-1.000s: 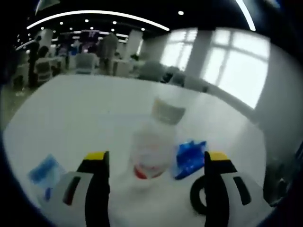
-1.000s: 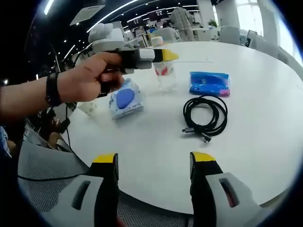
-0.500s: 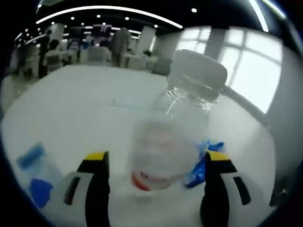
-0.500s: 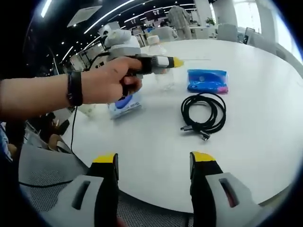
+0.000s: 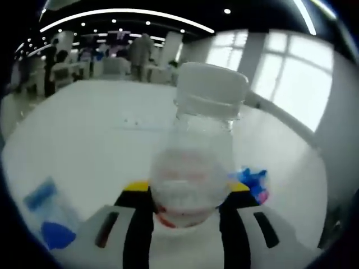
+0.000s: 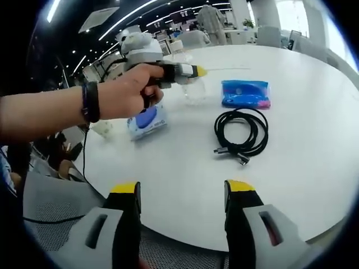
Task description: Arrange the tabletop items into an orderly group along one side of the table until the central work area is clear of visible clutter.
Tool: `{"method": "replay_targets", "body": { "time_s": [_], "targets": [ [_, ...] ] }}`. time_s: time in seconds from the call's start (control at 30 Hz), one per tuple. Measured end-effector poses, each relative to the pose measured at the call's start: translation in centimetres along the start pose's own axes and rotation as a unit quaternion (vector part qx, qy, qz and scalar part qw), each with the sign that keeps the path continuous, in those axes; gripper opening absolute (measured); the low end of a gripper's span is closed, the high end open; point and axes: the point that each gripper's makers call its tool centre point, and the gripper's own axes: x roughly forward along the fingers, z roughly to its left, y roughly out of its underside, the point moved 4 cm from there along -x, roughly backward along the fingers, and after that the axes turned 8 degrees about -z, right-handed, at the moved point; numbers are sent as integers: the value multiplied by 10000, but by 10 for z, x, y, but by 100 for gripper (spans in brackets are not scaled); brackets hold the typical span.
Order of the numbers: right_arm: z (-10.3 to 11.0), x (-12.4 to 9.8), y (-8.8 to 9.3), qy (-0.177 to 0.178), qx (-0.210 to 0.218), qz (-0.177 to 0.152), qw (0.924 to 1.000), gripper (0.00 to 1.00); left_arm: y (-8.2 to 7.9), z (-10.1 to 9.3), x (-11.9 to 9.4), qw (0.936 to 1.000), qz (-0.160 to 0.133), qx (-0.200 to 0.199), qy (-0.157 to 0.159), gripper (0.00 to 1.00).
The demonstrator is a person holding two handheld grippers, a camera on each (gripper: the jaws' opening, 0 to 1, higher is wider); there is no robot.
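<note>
The left gripper (image 5: 185, 193) has its fingers (image 5: 137, 224) clamped on the clear plastic bottle (image 5: 193, 168), upright near the counter's (image 6: 314, 168) left edge. The right gripper (image 6: 182, 193) hovers at the near edge, fingers (image 6: 126, 224) apart, holding nothing.

A large open hall lies beyond the round white worktop (image 6: 314, 140). The dark ceiling (image 5: 140, 5) carries long curved light strips (image 5: 123, 12) and small round spotlights. Tall bright windows (image 5: 286, 73) line the right side in the left gripper view, with white columns (image 5: 171, 47) between them. Farther back stand pale tables and chairs (image 5: 115, 66), and a person (image 6: 212, 19) stands among them. A grey mesh chair (image 6: 50, 196) sits close by the worktop's near edge
</note>
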Motion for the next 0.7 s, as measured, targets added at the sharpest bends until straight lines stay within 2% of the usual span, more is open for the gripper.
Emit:
{"method": "replay_targets", "body": {
  "time_s": [0.1,0.23,0.4,0.7],
  "targets": [
    [0,0,0,4,10,1,10000,59,0,3,-3,9999,-17,-106,40,41],
    [0,0,-1,14,16,-22,10000,59,-1,7,-7,10000,55,-1,68,40],
    [1,0,-1,11,6,-34,10000,60,-5,15,-13,9999,70,-103,57,40],
    [2,0,-1,-22,-26,-25,10000,60,-26,33,-23,10000,-44,11,-20,40]
  ]
}}
